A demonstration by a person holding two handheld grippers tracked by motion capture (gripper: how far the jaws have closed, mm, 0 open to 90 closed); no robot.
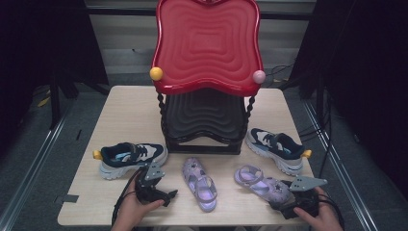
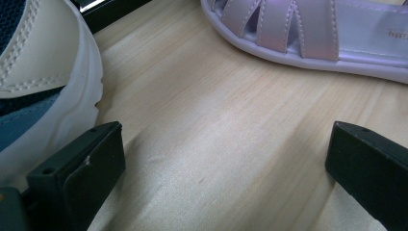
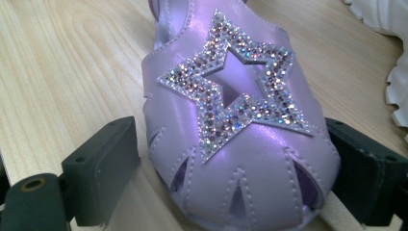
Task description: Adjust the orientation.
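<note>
- Purple sandal toe (image 3: 240,159) closest to the lens in the right gripper view, glitter star on top, sitting between the two black jaws.
- Right gripper (image 1: 288,204): jaws spread wide around that toe; a gap shows on the near side, while contact on the far side is hard to judge, so not clamped as far as can be told.
- Right-hand sandal (image 1: 263,182) lying on the table (image 1: 125,110) near its front edge, toe toward the person, heel strap pointing at the rack.
- Probably light, with a soft, bendy upper and a smooth, slightly slippery finish; better taken across the firmer sole edges at the toe than by the straps.
- Left gripper (image 1: 163,195): jaws wide apart over bare wood, nothing between them.
- Second sandal (image 1: 199,184) just beside it toward the middle, navy sneaker (image 1: 130,156) close behind it.
- Other sneaker (image 1: 276,147) farther back, by the black lower tier of the shoe rack (image 1: 204,122).
- Red top tier (image 1: 207,43) tilted up, no shoes on it.
</note>
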